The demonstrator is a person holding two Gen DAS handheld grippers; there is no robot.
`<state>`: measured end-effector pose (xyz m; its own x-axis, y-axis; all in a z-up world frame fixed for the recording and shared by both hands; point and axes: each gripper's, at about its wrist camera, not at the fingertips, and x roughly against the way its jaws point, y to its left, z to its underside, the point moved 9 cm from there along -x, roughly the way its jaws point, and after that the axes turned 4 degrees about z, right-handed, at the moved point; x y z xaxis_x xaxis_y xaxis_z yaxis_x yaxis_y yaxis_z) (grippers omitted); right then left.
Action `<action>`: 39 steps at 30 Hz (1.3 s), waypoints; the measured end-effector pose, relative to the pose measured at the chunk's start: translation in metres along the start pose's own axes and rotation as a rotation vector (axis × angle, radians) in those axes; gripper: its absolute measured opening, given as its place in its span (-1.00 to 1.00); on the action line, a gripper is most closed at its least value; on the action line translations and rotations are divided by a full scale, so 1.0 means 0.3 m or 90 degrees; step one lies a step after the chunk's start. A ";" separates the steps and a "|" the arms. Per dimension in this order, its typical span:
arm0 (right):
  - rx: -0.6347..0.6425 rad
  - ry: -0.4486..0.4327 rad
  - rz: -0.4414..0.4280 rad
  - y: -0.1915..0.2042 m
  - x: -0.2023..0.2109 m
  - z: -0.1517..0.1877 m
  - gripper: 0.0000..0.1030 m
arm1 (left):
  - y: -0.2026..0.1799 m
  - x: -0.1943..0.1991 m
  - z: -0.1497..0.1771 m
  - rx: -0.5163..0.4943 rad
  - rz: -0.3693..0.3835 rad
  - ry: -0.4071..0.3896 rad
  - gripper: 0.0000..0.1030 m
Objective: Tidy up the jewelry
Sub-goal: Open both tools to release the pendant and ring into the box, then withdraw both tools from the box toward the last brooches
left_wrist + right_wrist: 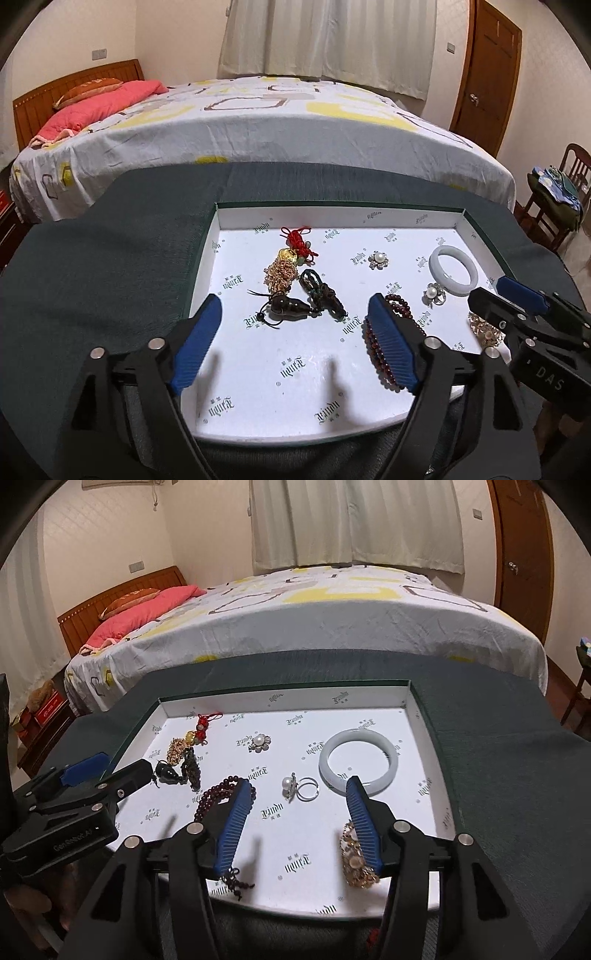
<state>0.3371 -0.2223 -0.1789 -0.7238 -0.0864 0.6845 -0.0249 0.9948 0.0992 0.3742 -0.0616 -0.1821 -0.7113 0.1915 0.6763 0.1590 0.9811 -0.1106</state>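
A shallow white-lined tray holds the jewelry. In it lie a white jade bangle, a pearl ring, a pearl brooch, a gold and red knotted charm, dark carved pendants, a dark red bead bracelet and a gold bracelet. My left gripper is open and empty above the pendants. My right gripper is open and empty above the ring.
The tray sits on a dark green cloth. A bed with a patterned sheet stands behind. A wooden chair with clothes is at the right, and a door beyond it.
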 end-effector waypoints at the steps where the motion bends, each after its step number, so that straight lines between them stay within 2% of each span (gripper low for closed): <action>1: -0.001 0.000 0.000 -0.003 0.006 0.001 0.06 | 0.000 0.008 -0.001 0.001 -0.004 -0.003 0.62; 4: -0.002 -0.006 0.003 -0.014 0.032 0.005 0.15 | -0.005 0.032 -0.002 0.001 -0.013 -0.007 0.68; 12: -0.009 -0.014 0.022 -0.075 0.108 0.035 0.17 | -0.036 0.126 0.016 -0.006 -0.012 -0.028 0.73; 21: -0.009 0.009 0.063 -0.167 0.195 0.164 0.17 | -0.027 0.236 0.104 0.030 -0.023 -0.036 0.73; 30: -0.013 0.055 0.069 -0.203 0.191 0.296 0.17 | -0.042 0.269 0.210 0.038 -0.025 -0.009 0.73; 36: -0.001 0.055 0.066 -0.183 0.156 0.287 0.15 | -0.043 0.249 0.237 0.036 -0.027 0.005 0.73; 39: 0.003 0.066 0.063 -0.173 0.127 0.287 0.01 | -0.044 0.244 0.246 0.034 -0.028 0.008 0.73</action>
<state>0.2514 -0.2725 -0.2202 -0.6484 0.0074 0.7613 0.0397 0.9989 0.0242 0.2693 -0.0585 -0.1848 -0.7080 0.1481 0.6905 0.0909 0.9887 -0.1189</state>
